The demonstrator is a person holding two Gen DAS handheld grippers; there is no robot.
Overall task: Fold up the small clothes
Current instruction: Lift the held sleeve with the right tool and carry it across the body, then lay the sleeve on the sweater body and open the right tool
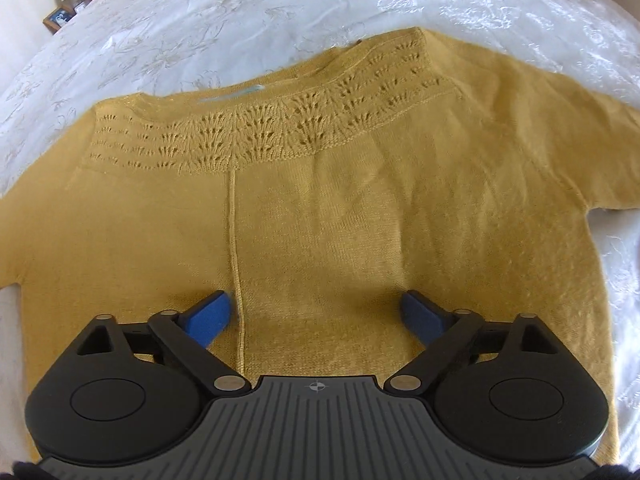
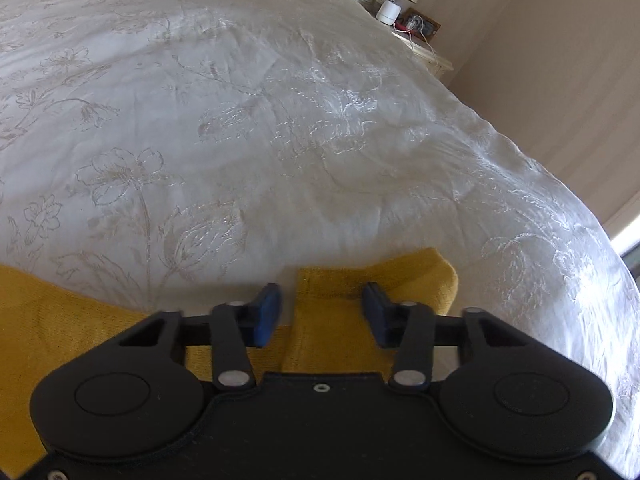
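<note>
The left hand-held gripper (image 1: 316,312) gapes wide and empty over the sweater (image 1: 320,200); the right hand-held gripper (image 2: 322,312), part-open, straddles its sleeve end (image 2: 384,280) unpinched, with bare bed (image 2: 280,120) ahead.

The sweater (image 1: 360,220) is mustard yellow, with an openwork fan pattern in bands across the upper middle of the frame. The bedspread (image 1: 260,20) is white (flowers stitched in pale beige outline). Both grippers are black with blue pads (image 1: 208,316).

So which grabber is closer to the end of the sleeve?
Right. The right gripper has the sleeve end between its fingers, not pinched yet. The left gripper hangs open over the sweater's middle.
</note>
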